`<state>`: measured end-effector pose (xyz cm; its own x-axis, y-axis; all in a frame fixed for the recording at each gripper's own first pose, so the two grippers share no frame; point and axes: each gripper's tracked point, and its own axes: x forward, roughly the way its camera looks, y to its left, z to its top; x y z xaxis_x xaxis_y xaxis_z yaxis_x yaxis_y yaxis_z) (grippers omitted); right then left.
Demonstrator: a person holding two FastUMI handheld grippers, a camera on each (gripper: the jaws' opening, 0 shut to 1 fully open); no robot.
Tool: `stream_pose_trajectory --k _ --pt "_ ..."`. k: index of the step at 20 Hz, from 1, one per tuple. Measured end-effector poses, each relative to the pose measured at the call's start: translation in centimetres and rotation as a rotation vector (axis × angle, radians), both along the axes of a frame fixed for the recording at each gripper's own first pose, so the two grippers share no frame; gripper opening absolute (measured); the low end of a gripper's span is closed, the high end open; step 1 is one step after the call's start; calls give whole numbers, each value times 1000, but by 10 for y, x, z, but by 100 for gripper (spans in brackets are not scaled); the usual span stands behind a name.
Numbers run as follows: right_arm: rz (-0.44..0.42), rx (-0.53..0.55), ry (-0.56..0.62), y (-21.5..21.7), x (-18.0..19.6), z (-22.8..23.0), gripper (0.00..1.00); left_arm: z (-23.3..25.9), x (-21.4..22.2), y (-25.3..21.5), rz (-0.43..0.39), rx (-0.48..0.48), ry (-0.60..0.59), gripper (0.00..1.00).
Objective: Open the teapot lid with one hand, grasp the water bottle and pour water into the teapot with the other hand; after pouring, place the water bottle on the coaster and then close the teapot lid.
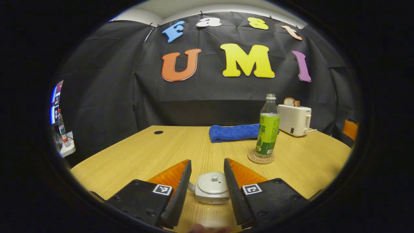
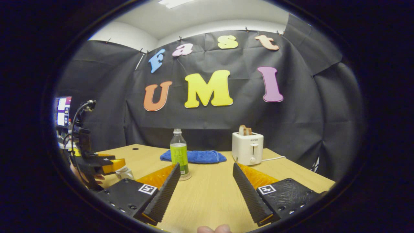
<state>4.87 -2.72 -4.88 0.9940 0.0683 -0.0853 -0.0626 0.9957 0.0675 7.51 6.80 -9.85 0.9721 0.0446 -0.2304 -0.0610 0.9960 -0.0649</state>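
- Fingers of the left gripper (image 1: 207, 181) stand apart on either side of the white teapot (image 1: 212, 193), lid (image 1: 213, 183) still on; nothing pressed yet.
- Best move, I'd say: centre on the small lid knob (image 1: 214, 177) before closing, then lift straight up.
- Right gripper (image 2: 205, 185) hangs spread wide over bare table (image 2: 210, 194), holding nothing.
- Farther out, the green-labelled water bottle (image 1: 268, 131) stands upright on the round coaster (image 1: 260, 157), near the table's middle.
- Behind it, blue towel (image 1: 233, 132), then white toaster (image 1: 294, 119) with bread.
- Count: one teapot, one lid, one table bottle, one coaster, one towel, one toaster.
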Motion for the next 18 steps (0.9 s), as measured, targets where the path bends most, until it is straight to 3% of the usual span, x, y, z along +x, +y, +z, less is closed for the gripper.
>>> stream_pose_trajectory --k 1,2,4,9,18 --pt "-10 -1 1 -2 0 0 97 13 -5 4 19 2 -25 85" --pt "-18 -12 -8 -4 0 2 97 29 -11 5 30 3 -55 99" --pt "-53 -42 -47 -12 -3 14 97 56 -23 1 24 6 -107 98" --pt "-36 -24 -55 1 -28 30 98 111 -69 -15 7 16 -200 98" --pt "-59 -73 -120 6 -77 65 98 118 -116 -52 -49 2 -212 98"
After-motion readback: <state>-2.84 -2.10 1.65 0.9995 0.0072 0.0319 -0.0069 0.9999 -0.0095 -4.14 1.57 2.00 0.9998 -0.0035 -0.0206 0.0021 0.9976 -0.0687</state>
